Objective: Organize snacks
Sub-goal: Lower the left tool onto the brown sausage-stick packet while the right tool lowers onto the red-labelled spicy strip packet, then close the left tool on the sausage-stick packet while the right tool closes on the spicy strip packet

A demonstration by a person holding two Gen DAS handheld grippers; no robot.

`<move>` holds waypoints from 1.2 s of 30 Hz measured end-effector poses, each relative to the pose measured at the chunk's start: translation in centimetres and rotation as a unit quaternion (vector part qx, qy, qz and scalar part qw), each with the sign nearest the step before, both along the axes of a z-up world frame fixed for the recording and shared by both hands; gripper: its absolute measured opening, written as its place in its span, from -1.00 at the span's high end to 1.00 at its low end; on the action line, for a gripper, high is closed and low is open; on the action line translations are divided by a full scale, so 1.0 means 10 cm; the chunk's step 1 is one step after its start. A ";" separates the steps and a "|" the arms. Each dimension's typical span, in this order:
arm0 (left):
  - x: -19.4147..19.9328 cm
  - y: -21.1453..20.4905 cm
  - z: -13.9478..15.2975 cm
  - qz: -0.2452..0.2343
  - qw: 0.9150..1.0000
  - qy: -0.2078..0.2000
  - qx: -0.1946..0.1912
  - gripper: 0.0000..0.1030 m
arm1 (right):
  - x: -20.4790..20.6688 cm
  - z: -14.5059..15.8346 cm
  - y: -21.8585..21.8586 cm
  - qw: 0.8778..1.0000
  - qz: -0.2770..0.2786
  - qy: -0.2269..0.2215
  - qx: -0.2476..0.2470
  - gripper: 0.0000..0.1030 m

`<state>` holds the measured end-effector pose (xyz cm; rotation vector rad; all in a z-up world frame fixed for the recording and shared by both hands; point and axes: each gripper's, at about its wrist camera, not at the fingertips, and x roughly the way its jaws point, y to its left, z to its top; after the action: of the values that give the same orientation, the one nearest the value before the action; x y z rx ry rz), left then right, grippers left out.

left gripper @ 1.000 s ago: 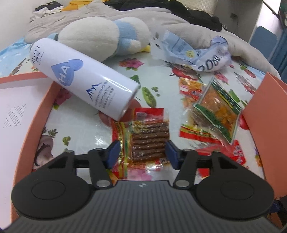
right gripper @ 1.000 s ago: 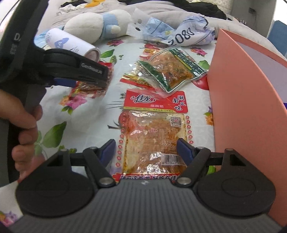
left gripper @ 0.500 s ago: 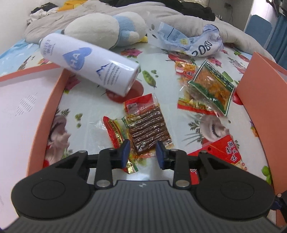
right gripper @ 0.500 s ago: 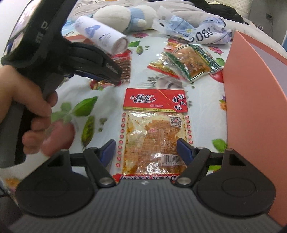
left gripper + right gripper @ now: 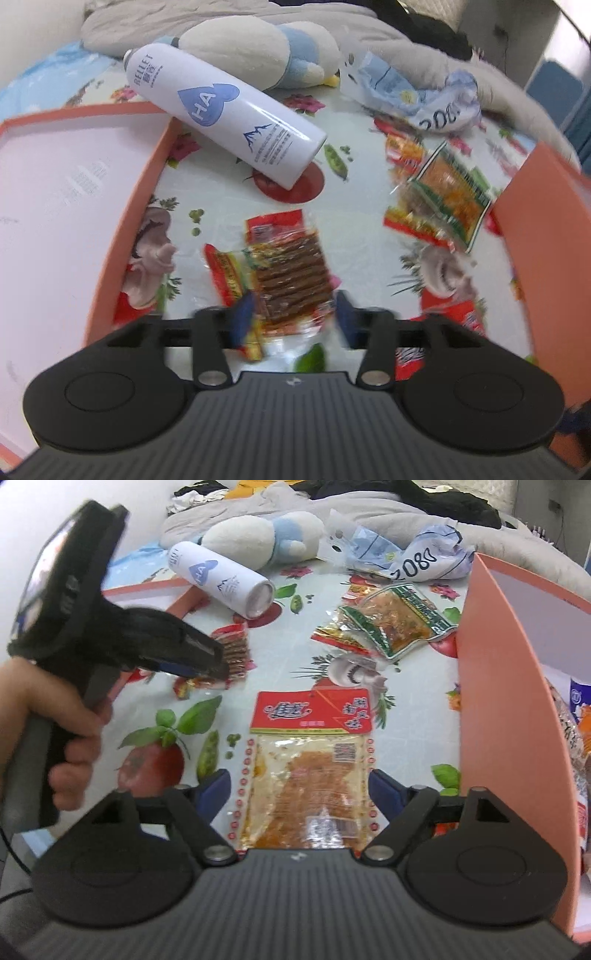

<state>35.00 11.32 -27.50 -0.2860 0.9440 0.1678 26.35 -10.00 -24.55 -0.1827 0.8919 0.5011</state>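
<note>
My left gripper (image 5: 291,319) holds the near end of a clear packet of brown snack sticks (image 5: 291,273), lifted off the flowered cloth; it also shows in the right wrist view (image 5: 232,653). My right gripper (image 5: 297,794) is open, its fingers on either side of a red-topped packet of orange snack (image 5: 308,771) lying flat. A green-edged snack packet (image 5: 447,195) lies to the right on top of a red one.
A white spray can (image 5: 225,114) lies against an orange box lid (image 5: 66,206) on the left. An orange box wall (image 5: 495,709) stands on the right with packets behind it. A plush toy (image 5: 258,51) and a crumpled bag (image 5: 421,99) lie at the back.
My left gripper closed on the stick packet and raised it from the cloth, drawing back. My right gripper stayed open over the red-topped packet.
</note>
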 end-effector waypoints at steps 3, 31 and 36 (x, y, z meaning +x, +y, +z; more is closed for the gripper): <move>0.06 -0.05 0.03 0.006 1.000 -0.007 -0.001 -0.51 | 0.00 -0.07 -0.01 1.000 0.014 0.012 -0.006 -0.63; 0.12 -0.22 -0.10 -0.047 0.996 -0.002 0.082 -0.08 | -0.09 -0.13 -0.01 0.998 0.063 -0.005 -0.010 0.31; -0.03 -0.19 0.03 -0.033 0.999 -0.014 0.038 -0.08 | -0.09 -0.02 -0.10 1.000 0.030 -0.007 -0.001 0.38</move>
<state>34.68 9.40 -27.22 -0.1863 0.9168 0.1390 25.40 -11.05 -24.75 -0.2149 0.8758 0.5546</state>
